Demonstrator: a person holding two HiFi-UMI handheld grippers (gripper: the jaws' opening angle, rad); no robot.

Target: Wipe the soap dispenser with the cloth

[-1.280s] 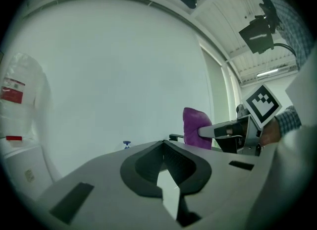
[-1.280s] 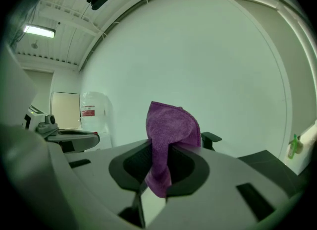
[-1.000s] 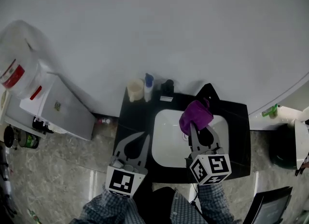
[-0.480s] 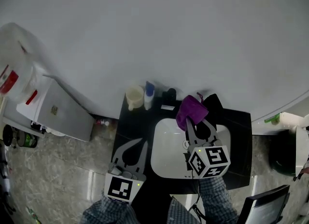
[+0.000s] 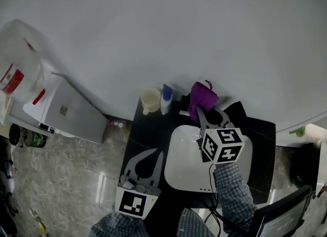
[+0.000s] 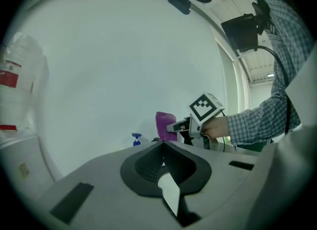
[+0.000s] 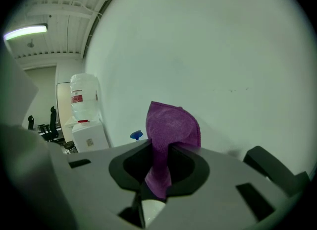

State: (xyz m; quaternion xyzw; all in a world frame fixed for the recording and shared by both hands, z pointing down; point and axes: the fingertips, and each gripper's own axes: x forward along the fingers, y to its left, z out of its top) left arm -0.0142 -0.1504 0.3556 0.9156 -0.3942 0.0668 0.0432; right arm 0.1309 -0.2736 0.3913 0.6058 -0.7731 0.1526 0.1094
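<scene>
Right gripper (image 5: pixel 200 113) pinching the cloth (image 5: pixel 203 97), dispenser (image 5: pixel 166 99) upright just to its left beside the cup (image 5: pixel 150 99), so the right is nearer; left gripper (image 5: pixel 147 160) pressed together, empty, well back.

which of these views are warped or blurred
Head view: dim, fisheye-bent, water jug smeared at the left edge. Left gripper view: round dark vignette, straight lines bowed. Right gripper view: same vignette, purple cloth sharp, ceiling light bright.
</scene>
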